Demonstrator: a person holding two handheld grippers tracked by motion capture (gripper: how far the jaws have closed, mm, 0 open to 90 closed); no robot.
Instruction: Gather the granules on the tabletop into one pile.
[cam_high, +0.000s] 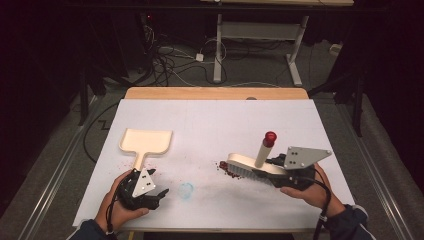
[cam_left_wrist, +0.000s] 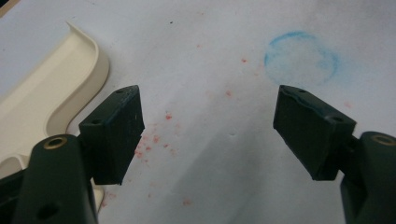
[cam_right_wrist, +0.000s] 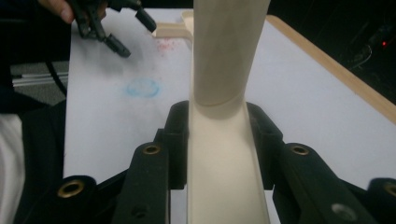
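Your brush (cam_high: 248, 166) sits right of center in the high view, bristles over red crumbs (cam_high: 226, 169), its cream back clamped in your right gripper (cam_right_wrist: 217, 126). Your left gripper (cam_left_wrist: 208, 128), jaws spread and empty, hovers lower left beside the dustpan (cam_high: 145, 142).

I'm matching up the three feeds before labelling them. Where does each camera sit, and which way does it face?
High view: above the person's side, facing forward and down at the table; forearms and hands show.
Left gripper view: rides the left gripper, facing crumbs, dustpan; open jaws show.
Right gripper view: rides the right gripper, jaws shut on the brush.
All share the blue ring.
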